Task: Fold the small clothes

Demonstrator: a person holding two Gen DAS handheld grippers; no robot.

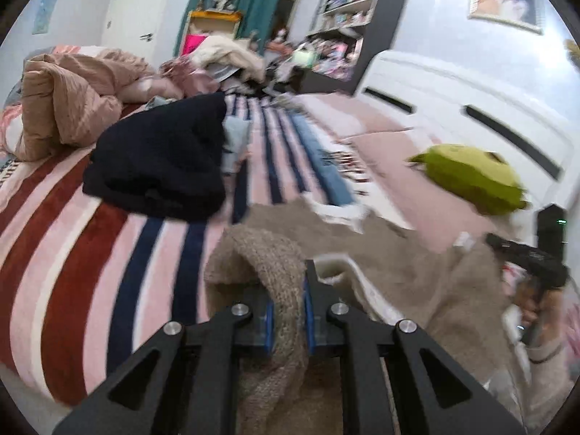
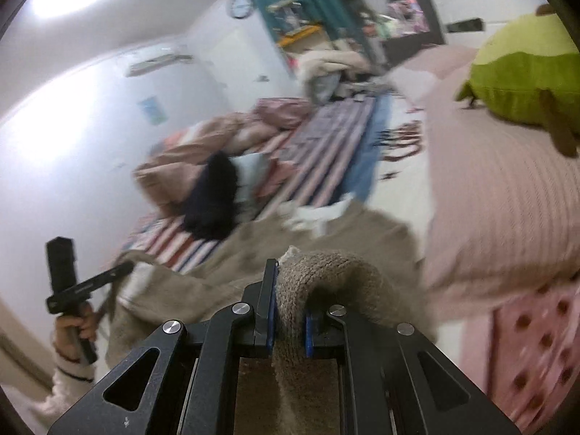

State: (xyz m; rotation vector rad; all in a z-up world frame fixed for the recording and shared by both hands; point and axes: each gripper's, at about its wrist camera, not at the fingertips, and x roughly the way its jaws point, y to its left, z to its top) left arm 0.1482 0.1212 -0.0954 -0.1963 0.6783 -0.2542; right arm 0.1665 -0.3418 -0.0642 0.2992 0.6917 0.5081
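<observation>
Holding a beige fleece garment (image 1: 417,264) up by two pinched edges over the bed.

Nearest, the left tool (image 1: 288,313) is clamped on a bunched fold of the fleece, and the right tool (image 2: 290,320) grips another fold, probably so the cloth hangs spread between them for a fold. Its far part drapes onto the striped blanket (image 1: 72,224). Farther left lies a dark garment (image 1: 159,166); farther right, a green plush (image 1: 471,177) sits on the pink bedding.

Right tool (image 2: 290,311) clamped on a fold of the beige fleece garment (image 2: 326,282) — jaws pinch the fabric. Left tool (image 2: 119,270) grips the garment's far edge, held above the striped bed (image 2: 326,156). Green plush (image 2: 525,72) on the pink pillow (image 2: 500,210) at right.
</observation>
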